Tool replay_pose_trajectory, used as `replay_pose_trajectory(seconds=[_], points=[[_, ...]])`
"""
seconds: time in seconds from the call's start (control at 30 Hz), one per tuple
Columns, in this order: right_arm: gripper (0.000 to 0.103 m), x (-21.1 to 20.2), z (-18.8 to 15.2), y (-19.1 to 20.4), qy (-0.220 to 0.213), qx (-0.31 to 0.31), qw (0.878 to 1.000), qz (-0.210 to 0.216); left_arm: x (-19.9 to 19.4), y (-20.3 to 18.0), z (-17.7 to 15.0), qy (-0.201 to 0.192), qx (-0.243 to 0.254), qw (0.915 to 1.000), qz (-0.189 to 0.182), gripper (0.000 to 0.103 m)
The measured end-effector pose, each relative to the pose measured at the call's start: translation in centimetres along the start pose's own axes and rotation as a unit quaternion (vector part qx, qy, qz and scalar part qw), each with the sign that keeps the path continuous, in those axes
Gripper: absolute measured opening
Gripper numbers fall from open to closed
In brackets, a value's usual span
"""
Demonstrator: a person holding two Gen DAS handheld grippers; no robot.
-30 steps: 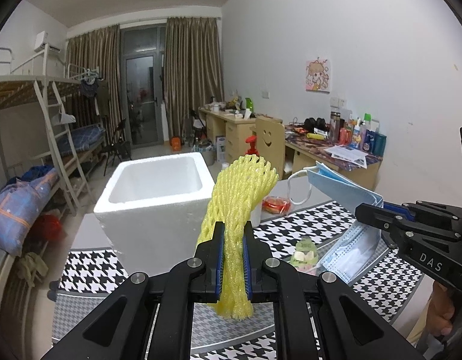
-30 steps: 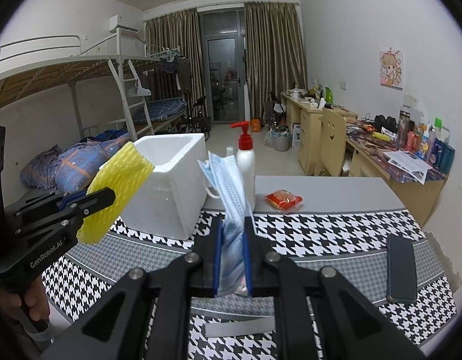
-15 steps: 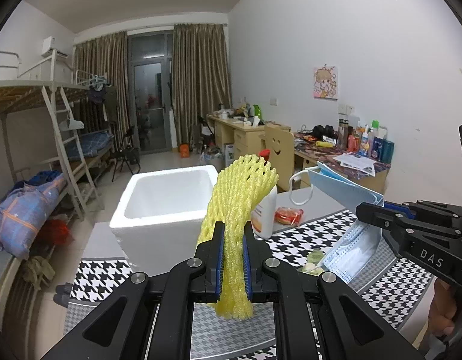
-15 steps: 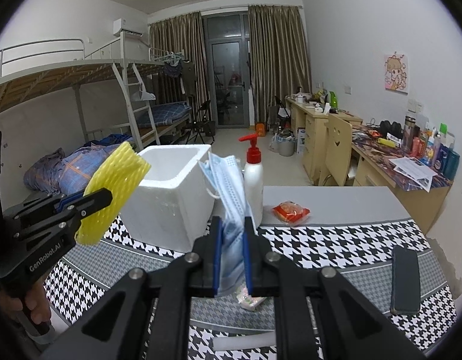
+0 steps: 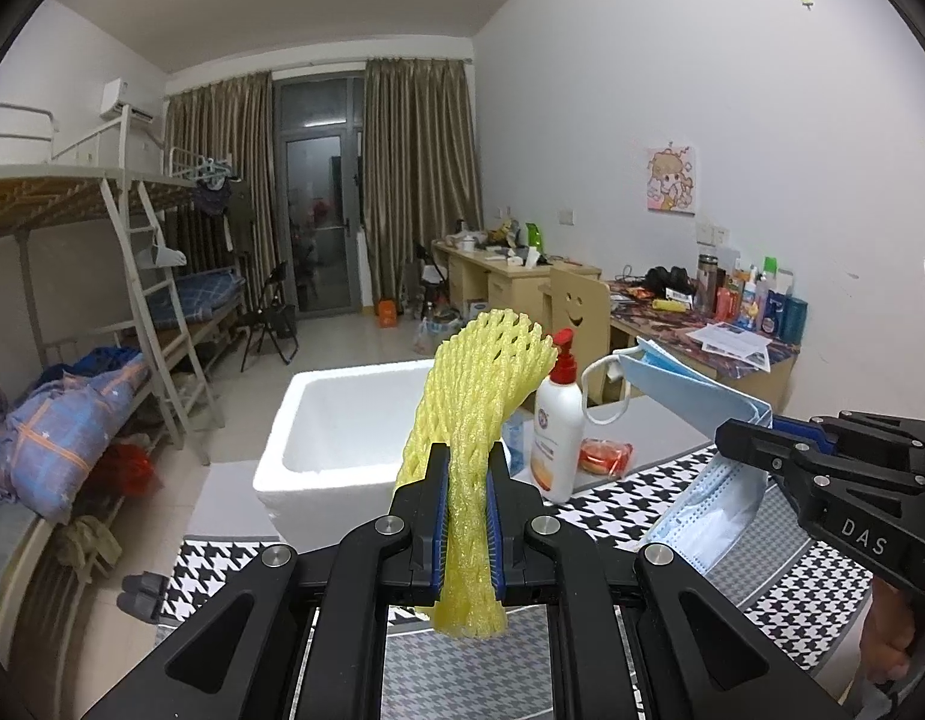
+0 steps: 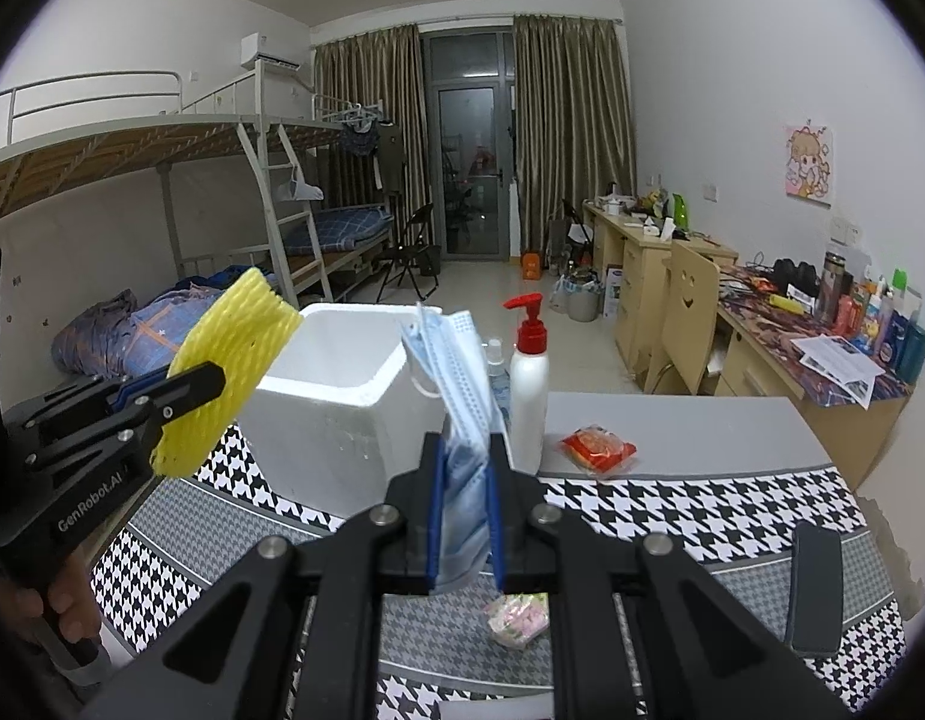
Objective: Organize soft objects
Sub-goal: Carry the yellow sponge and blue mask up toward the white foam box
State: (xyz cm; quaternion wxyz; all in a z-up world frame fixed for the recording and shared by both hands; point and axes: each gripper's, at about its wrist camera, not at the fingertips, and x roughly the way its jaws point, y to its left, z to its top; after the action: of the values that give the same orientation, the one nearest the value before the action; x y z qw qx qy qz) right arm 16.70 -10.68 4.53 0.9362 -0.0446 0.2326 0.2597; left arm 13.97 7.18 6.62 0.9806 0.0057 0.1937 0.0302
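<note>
Left wrist view: left hand-held gripper [image 5: 467, 531] clamps yellow foam net [image 5: 471, 420]; right hand-held gripper [image 6: 462, 516] clamps blue mask [image 6: 459, 384].

A white pump bottle [image 6: 528, 384] with a red top stands mid-frame on the grey table [image 6: 672, 426]; an orange snack packet [image 6: 597, 450] lies to its right, a dark phone [image 6: 813, 582] at lower right on the houndstooth cloth [image 6: 672, 501]

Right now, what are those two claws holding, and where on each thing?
Left gripper pinches the yellow foam net near its lower end; right gripper pinches the blue face mask low down.
</note>
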Motion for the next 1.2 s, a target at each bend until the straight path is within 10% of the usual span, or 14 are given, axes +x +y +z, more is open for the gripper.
replay_pose_trajectory(seconds=[1.2], points=[[0.016,3.0,5.0,2.2,-0.021,-0.012,1.000,0.008,4.5,3.8,3.6,0.007,-0.021,0.9992,0.034,0.011]])
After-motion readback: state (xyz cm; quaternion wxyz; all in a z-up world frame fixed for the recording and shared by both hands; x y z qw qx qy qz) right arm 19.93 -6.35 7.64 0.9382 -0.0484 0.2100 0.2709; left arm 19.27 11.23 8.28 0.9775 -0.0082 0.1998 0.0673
